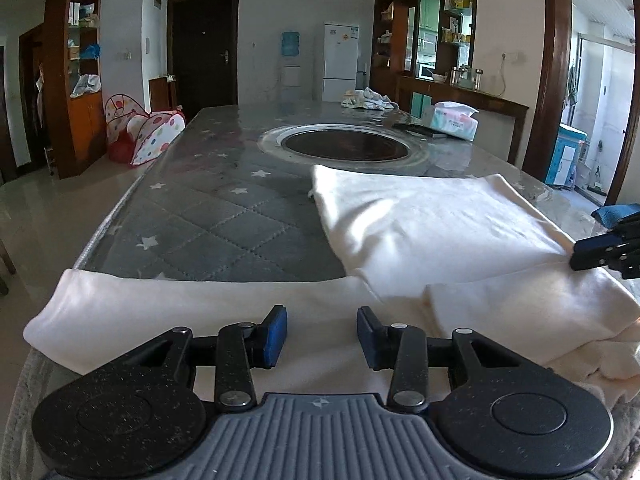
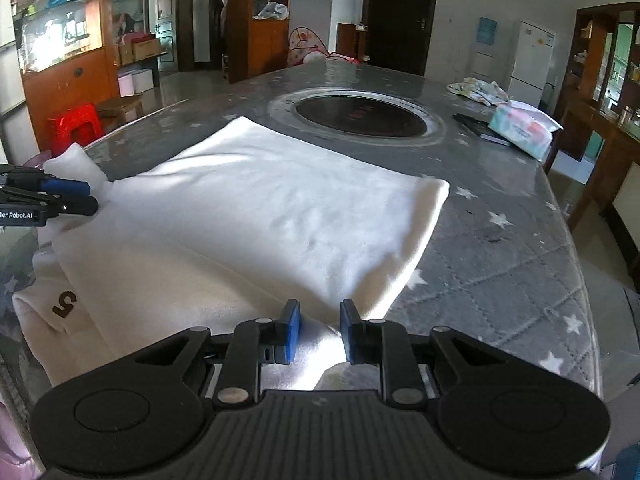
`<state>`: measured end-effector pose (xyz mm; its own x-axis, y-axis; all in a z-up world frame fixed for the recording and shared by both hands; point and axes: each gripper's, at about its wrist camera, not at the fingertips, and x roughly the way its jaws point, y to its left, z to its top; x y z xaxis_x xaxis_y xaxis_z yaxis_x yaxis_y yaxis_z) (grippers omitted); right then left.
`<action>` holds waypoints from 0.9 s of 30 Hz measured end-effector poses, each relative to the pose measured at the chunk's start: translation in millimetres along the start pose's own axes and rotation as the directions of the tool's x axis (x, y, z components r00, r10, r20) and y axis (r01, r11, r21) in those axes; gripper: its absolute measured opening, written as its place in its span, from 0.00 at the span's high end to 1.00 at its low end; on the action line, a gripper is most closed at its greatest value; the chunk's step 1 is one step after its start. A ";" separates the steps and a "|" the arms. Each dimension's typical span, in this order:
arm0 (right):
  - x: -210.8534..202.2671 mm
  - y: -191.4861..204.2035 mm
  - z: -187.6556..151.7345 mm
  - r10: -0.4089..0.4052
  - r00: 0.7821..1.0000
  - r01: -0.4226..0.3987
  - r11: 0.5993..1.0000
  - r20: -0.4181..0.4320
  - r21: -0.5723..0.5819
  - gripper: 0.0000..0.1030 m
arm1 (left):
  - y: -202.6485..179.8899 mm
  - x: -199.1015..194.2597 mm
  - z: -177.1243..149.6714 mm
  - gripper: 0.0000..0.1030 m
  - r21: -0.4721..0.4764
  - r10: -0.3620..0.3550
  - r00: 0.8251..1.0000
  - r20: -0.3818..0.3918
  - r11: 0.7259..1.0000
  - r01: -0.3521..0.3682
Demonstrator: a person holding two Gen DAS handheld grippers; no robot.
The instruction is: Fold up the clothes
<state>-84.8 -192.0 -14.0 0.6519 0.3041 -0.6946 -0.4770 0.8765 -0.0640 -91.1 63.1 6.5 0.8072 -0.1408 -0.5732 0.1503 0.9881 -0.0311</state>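
A white garment (image 1: 432, 224) lies partly folded on the grey star-patterned table (image 1: 224, 208). One sleeve (image 1: 168, 308) stretches left along the near edge. My left gripper (image 1: 322, 336) is open just above that sleeve, with nothing between its pads. In the right wrist view the garment (image 2: 256, 220) shows a brown "5" mark (image 2: 66, 304) at its left. My right gripper (image 2: 320, 330) is open over the garment's near right corner, with cloth lying between the pads. The left gripper (image 2: 76, 196) shows at the left edge of the right wrist view, and the right gripper (image 1: 580, 254) at the right edge of the left wrist view.
A round dark inset (image 1: 344, 146) sits in the table's middle. A tissue pack (image 1: 454, 120), a dark flat object (image 1: 420, 130) and a small patterned cloth heap (image 1: 368, 100) lie at the far right. A red stool (image 2: 76, 126) and cabinets stand around.
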 end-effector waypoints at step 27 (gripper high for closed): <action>-16.6 35.7 -10.9 0.079 0.997 -0.079 0.997 0.009 -0.026 0.65 | -48.9 -18.9 -4.9 0.64 0.079 -0.134 0.990 0.036 0.988 0.131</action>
<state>-119.1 -169.8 -12.5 0.6175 0.3760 -0.6909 -0.5420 0.8399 -0.0274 -116.4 17.7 14.9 0.7998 -0.2739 -0.5341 0.2993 0.9533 -0.0407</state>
